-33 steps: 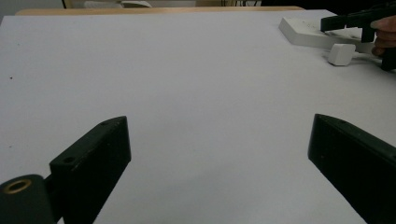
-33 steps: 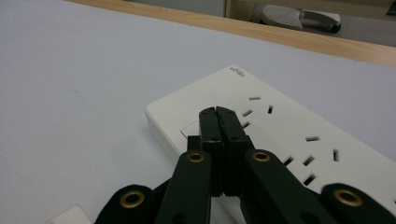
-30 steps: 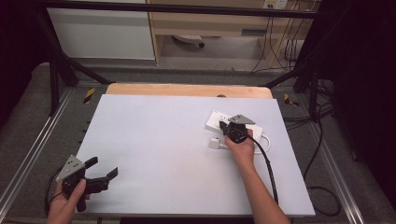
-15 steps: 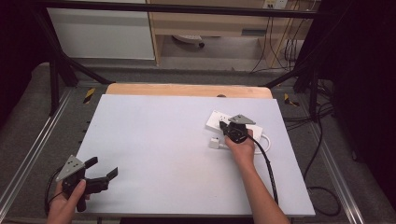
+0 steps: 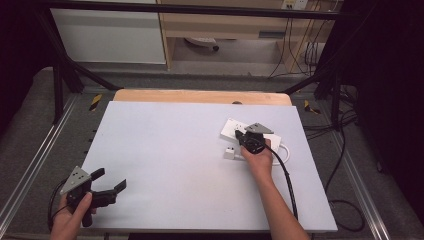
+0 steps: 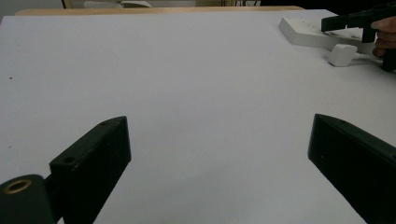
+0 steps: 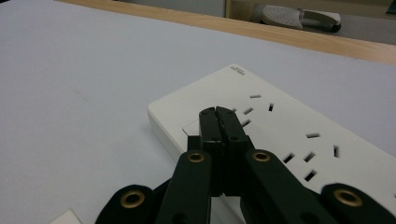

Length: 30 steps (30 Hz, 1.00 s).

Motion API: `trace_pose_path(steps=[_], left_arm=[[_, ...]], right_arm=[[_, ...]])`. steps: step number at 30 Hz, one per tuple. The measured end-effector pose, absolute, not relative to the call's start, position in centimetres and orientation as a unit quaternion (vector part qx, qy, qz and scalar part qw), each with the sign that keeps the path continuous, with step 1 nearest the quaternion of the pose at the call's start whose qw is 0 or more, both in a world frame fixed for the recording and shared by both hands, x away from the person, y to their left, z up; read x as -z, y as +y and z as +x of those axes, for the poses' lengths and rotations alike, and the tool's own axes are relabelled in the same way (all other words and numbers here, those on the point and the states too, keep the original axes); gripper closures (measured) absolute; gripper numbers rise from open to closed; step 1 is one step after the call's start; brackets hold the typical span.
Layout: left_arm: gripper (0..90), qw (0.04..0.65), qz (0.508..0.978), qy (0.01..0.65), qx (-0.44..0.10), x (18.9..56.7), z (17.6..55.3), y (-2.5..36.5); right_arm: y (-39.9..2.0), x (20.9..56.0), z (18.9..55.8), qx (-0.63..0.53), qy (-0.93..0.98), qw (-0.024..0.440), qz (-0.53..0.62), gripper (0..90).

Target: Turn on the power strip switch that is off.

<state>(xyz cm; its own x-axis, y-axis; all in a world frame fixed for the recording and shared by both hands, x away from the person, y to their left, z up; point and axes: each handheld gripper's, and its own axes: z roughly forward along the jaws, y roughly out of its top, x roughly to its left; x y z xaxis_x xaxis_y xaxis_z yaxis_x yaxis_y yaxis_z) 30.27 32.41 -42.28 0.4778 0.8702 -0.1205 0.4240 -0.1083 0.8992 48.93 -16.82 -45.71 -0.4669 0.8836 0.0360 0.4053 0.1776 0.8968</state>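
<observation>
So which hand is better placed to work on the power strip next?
Right. The right gripper is shut with its tips over the power strip, by its switch end; the left gripper is open at the table's near left corner, far off.

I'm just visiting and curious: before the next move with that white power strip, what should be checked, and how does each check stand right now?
1. Right gripper shut: ok, its jaws are pressed together with nothing between them.
2. Tips over the power strip: ok, they sit at its near end by what looks like a switch; whether they press on it, cannot tell.
3. Power strip flat on the table: ok.
4. Small white plug clear of the jaws: ok, it lies beside the strip.
5. Left gripper out of the way: ok, open at the table's near left corner.
6. Strip's cable free of snags: cannot tell.
</observation>
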Motion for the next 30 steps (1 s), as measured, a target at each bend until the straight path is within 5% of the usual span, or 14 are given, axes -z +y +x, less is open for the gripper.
trace_pose_path(steps=[30], left_arm=[[5.9,0.489,0.707,0.457,-0.228,42.27,30.28,32.42]], right_arm=[[-17.28,45.31,48.95,-0.459,0.72,0.247,0.457,90.0]])
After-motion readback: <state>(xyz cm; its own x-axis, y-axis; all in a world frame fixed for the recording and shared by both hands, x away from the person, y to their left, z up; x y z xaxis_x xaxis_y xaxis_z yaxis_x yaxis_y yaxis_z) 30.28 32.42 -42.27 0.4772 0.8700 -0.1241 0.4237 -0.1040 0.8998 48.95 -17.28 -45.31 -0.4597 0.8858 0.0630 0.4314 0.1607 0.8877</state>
